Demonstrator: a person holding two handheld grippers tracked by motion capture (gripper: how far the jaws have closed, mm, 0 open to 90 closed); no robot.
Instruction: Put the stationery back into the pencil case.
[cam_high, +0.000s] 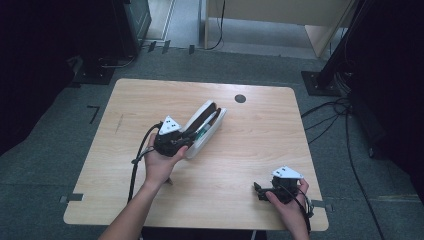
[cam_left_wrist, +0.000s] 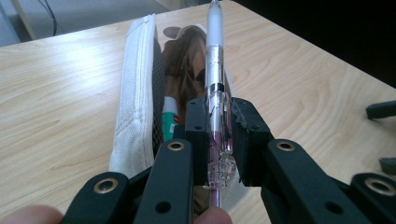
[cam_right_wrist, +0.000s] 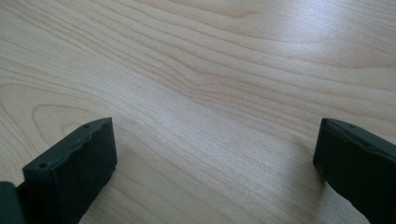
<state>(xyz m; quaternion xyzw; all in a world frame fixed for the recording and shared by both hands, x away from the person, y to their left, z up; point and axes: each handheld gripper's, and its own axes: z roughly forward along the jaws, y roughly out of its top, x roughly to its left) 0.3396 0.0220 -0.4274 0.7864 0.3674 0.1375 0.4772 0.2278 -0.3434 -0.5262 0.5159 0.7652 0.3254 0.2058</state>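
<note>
1. Our left hand-held gripper (cam_left_wrist: 218, 135) is clamped on a pen (cam_left_wrist: 215, 60), the pads pressing its clear pink end from both sides.
2. The pen runs straight out ahead between the jaws, its white end pointing away from us, so its long axis follows the gripper's own line.
3. The pouch (cam_left_wrist: 135, 93), white and unzipped, lies on the surface (cam_left_wrist: 56, 93) just left of the pen in the left gripper view, and its long axis runs almost parallel to the pen.
4. In the high view the left hand-held gripper (cam_high: 172, 137) sits at the near end of the pouch (cam_high: 212, 127), which stretches away from us and to the right.
5. A green and white pen (cam_left_wrist: 169, 121) already lies inside the open mouth of the pouch.
6. The move turns on this, we judge: the opening lies to the left of the held pen and a little below it, so a small sideways shift, keeping the pen parallel to the pouch, should line it up.
7. Our right hand-held gripper (cam_high: 265, 192) rests at the near right corner of the surface, well apart from the pouch; its jaws stand wide with nothing between them.
8. The left hand is far nearer the pouch.
</note>
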